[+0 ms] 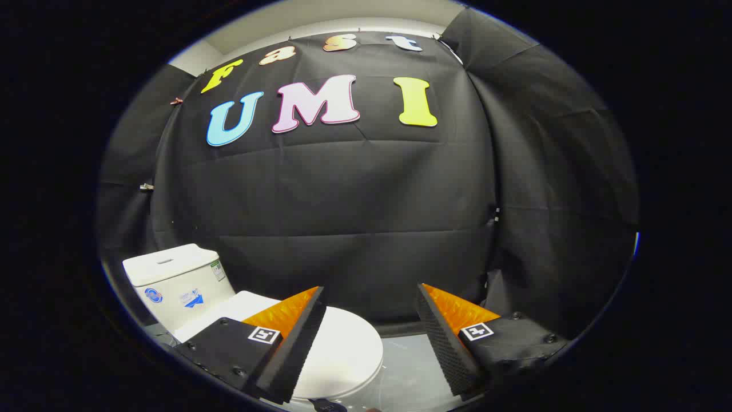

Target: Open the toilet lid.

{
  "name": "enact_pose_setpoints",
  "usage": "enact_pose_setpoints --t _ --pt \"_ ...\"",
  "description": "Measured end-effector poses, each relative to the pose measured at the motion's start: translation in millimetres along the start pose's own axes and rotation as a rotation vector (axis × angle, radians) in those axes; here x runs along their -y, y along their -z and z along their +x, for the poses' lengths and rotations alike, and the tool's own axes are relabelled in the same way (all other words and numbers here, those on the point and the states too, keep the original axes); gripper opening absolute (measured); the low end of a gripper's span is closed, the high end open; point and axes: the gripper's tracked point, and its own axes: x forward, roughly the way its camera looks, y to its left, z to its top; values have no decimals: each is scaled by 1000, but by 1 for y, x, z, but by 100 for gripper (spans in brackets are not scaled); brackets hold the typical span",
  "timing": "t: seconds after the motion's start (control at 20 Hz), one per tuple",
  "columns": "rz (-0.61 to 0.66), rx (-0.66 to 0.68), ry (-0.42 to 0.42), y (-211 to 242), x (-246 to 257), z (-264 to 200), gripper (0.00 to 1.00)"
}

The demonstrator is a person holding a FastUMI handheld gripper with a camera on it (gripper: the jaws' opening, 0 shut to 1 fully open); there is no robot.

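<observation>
One toilet (320,349), lid (343,352) closed, gripper (370,294) fingers spread

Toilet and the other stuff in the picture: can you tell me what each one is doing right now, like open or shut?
Toilet lid: shut, lying flat on the bowl, not lifted yet.
Tank: upright behind the lid, its cover on.
Tongs: open wide, holding nothing; the lid's front edge lies between the fingers, partly behind the left one.
Floor: pale and shiny beside the toilet.

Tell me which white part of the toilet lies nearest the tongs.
The closed white oval toilet lid, under the left finger of the open tongs; the white boxy tank stands farther back.
</observation>
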Motion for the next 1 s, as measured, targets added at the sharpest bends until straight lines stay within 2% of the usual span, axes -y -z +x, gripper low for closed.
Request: enact_pose_setpoints --t 1.0 --pt "1 -6 -3 2 0 1 99"
